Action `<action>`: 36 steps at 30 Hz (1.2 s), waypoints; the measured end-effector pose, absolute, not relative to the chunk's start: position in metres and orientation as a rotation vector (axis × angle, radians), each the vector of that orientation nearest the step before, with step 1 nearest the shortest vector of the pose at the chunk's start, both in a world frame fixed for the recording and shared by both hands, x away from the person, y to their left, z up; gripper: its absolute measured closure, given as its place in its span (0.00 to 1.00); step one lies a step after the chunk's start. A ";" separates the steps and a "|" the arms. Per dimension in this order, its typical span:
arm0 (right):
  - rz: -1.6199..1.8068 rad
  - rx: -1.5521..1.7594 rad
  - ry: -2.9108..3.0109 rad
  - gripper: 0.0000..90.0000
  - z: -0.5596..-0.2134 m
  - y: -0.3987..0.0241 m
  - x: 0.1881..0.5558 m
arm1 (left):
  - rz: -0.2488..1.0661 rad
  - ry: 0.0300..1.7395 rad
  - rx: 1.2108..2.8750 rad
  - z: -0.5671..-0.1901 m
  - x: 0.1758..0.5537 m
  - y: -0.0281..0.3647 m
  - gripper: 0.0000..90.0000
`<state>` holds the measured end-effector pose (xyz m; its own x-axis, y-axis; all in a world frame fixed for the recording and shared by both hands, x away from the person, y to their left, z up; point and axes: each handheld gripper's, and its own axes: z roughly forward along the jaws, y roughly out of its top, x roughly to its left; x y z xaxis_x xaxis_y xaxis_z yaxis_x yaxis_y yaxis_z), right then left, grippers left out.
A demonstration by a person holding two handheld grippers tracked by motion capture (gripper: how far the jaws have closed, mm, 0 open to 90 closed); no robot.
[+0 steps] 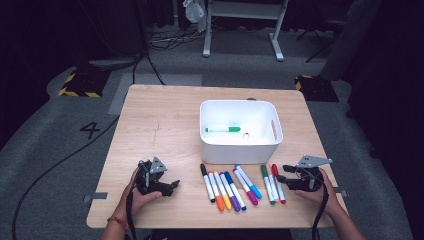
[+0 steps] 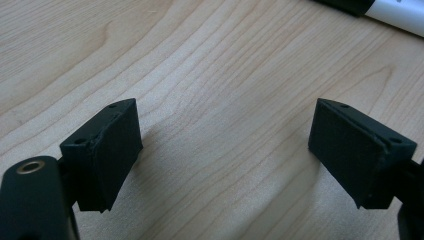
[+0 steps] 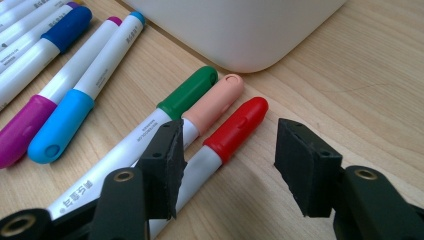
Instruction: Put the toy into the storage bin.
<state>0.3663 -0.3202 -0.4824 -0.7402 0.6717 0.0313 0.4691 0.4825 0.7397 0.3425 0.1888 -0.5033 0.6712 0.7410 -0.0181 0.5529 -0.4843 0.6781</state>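
Wooden table is sitting on a grey floor, filling the middle of the high view. White bin is standing right of the table's centre, with a green marker lying flat inside it.

In front of the bin a row of markers is lying on the tabletop, caps toward the bin: black, orange, yellow, purple and dark blue packed together, then magenta and light blue, then a tight group of three, namely a green-capped marker, a peach-capped marker and a red-capped marker.

Left gripper is resting low on the table at the near left, held in the person's left hand, well apart from the black marker. Its jaws are standing wide with bare wood between them.

Right gripper is sitting at the near right edge in the right hand, pointing at the group of three. Its jaws are standing partly spread with nothing clamped. In the right gripper view the red-capped marker is lying just ahead of the gap, its white body passing under the left-hand pad; whether that pad is touching it cannot be told.
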 end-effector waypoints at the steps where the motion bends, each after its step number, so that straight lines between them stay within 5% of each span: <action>1: 1.110 0.973 2.468 0.51 -0.482 -0.320 0.366 | 0.365 0.992 2.217 -0.503 0.343 0.189 0.15; 11: 1.055 1.026 2.461 0.58 -0.495 -0.327 0.374 | 0.365 0.992 2.216 -0.503 0.343 0.189 0.15; 15: 1.061 1.078 2.418 0.74 -0.496 -0.336 0.377 | 0.365 0.993 2.216 -0.503 0.342 0.189 0.15; 20: 1.047 1.063 2.406 0.83 -0.496 -0.338 0.379 | 0.365 0.992 2.217 -0.503 0.342 0.189 0.15; 36: 1.237 0.987 2.345 0.83 -0.460 -0.354 0.381 | 0.363 0.994 2.215 -0.503 0.342 0.189 0.15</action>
